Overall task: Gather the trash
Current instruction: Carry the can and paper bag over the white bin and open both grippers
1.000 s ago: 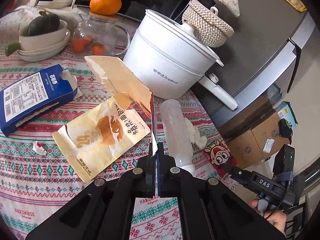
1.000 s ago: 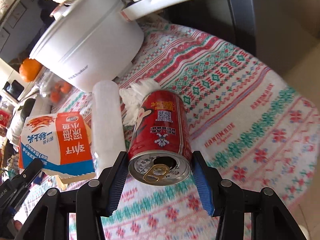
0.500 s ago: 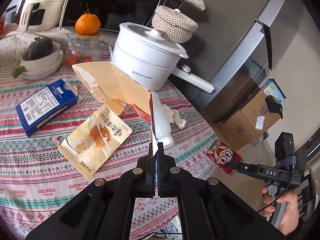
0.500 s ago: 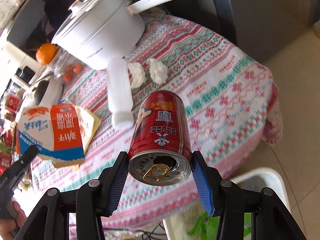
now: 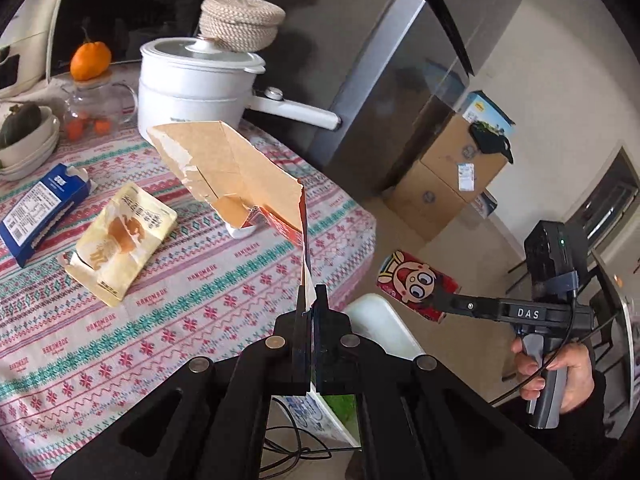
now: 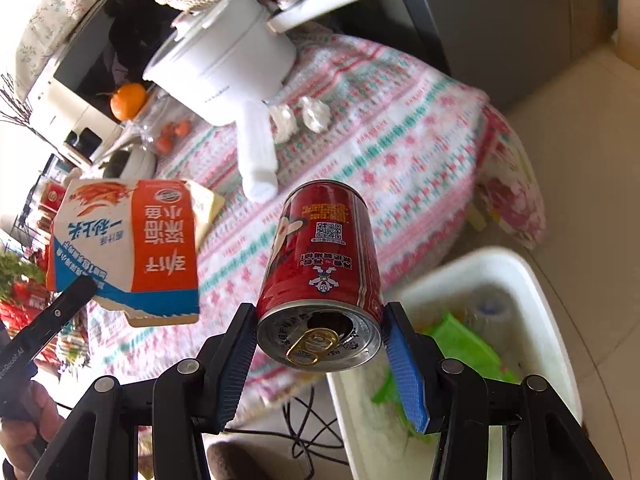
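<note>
Right wrist view shows our right gripper (image 6: 320, 340) clamping the red can (image 6: 320, 276) sideways above the white bin (image 6: 480, 272); our left gripper (image 5: 310, 308), fingers pinched together, dangles the torn carton (image 5: 240, 168) by its edge off the worktop (image 5: 200, 280), ready for dropping.

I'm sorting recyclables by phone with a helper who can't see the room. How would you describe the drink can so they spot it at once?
Start at the table with the patterned cloth, then look off its edge, above the white bin on the floor. There the right gripper holds the red can between blue pads. It is the only metal thing, with its pull-tab top open.
</note>
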### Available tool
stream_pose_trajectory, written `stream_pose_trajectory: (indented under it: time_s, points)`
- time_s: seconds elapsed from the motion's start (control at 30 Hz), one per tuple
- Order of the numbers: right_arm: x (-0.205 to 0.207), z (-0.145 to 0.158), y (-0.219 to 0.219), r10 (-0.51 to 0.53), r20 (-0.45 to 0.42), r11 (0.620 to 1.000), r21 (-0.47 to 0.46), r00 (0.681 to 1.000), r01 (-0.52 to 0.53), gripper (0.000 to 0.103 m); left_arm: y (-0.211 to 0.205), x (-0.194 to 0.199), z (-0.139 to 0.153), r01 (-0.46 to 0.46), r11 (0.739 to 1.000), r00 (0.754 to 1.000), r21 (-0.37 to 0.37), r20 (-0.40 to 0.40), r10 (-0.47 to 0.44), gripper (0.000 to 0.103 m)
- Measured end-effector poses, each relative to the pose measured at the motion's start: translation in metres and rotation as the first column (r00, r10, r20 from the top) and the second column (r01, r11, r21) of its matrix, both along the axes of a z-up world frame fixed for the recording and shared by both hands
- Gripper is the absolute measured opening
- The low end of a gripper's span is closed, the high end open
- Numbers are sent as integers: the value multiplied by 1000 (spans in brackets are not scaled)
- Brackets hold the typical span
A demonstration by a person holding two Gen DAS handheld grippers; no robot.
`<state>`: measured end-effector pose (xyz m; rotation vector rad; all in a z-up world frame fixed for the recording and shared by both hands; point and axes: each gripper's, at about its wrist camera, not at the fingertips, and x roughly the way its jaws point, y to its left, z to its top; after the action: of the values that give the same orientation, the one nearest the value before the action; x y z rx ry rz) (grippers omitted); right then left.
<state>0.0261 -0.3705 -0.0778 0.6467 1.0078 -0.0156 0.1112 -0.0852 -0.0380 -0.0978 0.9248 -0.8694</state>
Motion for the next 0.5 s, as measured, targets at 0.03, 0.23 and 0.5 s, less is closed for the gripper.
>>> stream_pose_trajectory:
  time_s: [0.03, 0.23, 0.5]
  points:
    - [-6, -2, -3, -4, -7, 1000, -4, 1000, 4, 55, -5, -5, -4, 25, 1000, 1000, 5, -12, -25, 0]
    - [-33, -16, -22, -39, -55, 998, -50, 998, 36, 55, -46, -37, -31, 158, 986, 986, 50, -68, -155, 0]
    - [-54, -34, -46, -67, -111, 995, -79, 992, 58, 55, -108, -74, -70, 315, 938, 948, 145, -102, -303, 0]
